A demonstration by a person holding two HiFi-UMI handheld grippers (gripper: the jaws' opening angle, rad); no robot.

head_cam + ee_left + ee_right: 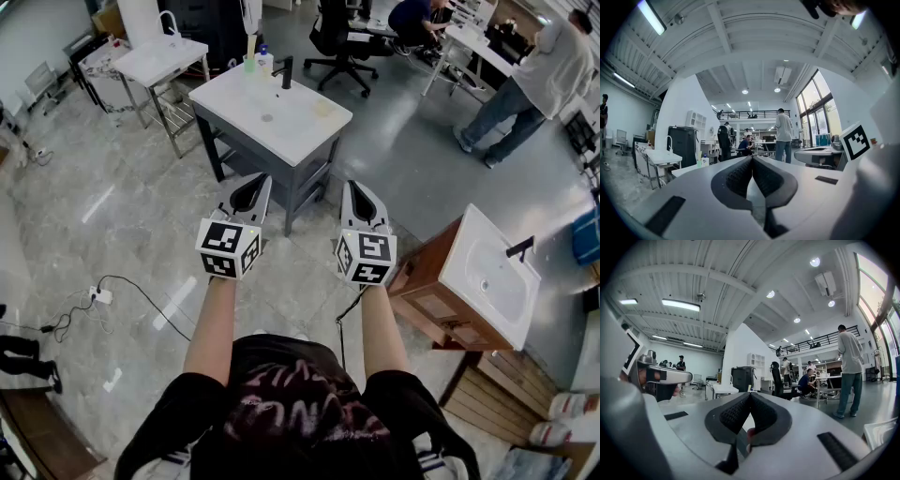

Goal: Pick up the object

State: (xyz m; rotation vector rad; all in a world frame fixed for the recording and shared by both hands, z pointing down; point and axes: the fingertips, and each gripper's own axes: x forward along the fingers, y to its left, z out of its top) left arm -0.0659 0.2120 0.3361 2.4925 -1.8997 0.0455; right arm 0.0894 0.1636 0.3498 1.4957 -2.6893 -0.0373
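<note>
- Left of centre in the head view, left tool (253,183): held level, jaws pressed fully together, nothing between the pads, nothing gripped.
- Just above it in the frame, white-topped table (281,131) with a sunken basin (267,118); well apart from both tools, not yet reached.
- At the table's upper left corner, green cup (248,64) and small bottle (264,62), upright and just beside each other. Likely light, stiff plastic, smooth and perhaps wet, so apt to slip. Best taken around the middle of the body, pads on opposite sides, squeezed gently.
- Next along, black faucet (284,70), fixed to the top; nothing to lift there.
- Toward the table's right edge, pale yellowish piece (323,108), lying flat and alone. Too small to name, perhaps soap or sponge. Probably light; slippery if soap, soft if sponge. Best pinched across its narrow sides, low, close to the top.
- Cannot tell from the task wording which of these counts as the object. Judged likeliest: the lone pale piece or the bottle.
- Right of centre, right tool (357,187): level as well, pads meeting at the tips, holding nothing. Needs opening before any grasp, like its partner.
</note>
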